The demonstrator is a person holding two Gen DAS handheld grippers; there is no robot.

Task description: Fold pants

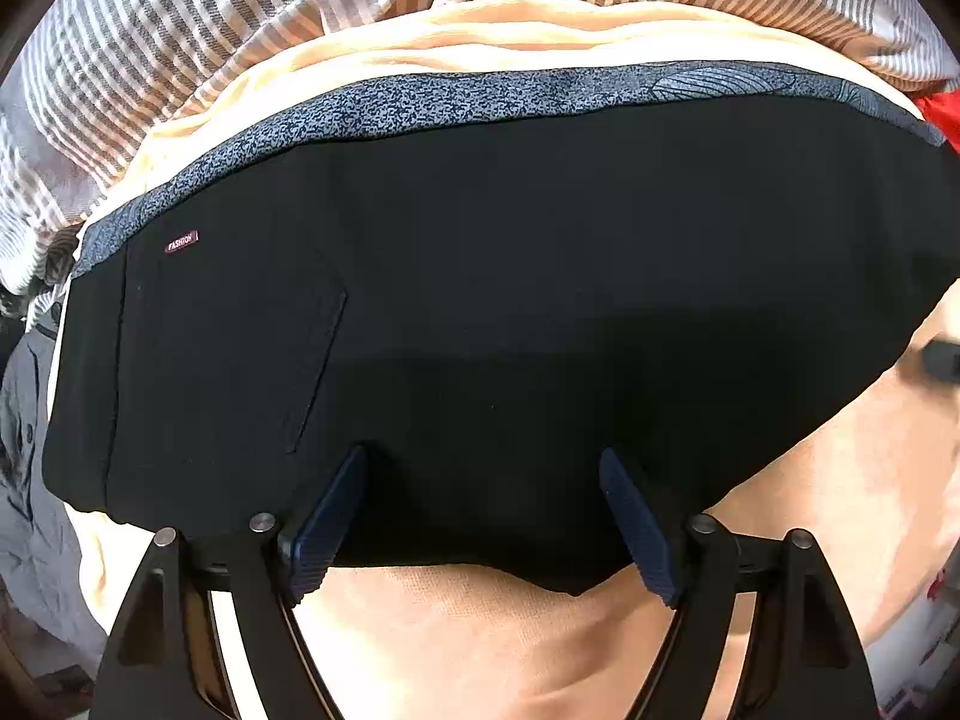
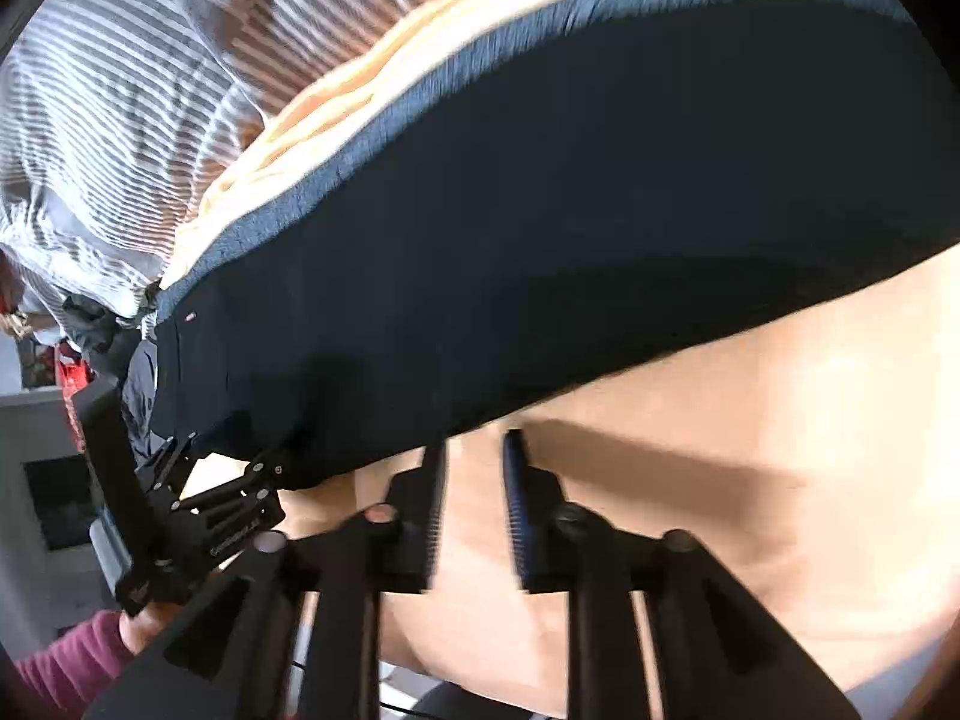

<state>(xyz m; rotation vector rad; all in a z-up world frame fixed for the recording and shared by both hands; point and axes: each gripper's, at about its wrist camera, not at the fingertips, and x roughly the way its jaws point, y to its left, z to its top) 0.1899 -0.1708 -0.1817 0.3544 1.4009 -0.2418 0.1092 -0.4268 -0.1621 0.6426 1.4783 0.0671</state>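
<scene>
- The pants lay flat across the sheet, folded lengthwise into one long band running left to right.
- A patterned garment lay under the pants, its edge showing just behind their far side.
- The striped bedding was bunched behind that, at the far left and top.
- The small label sat on the pants near their left end, close to the far edge, above a pocket seam.
- The left gripper stood over the pants' near edge.
- The right gripper stood over bare sheet, just before that edge, right of the left gripper.
</scene>
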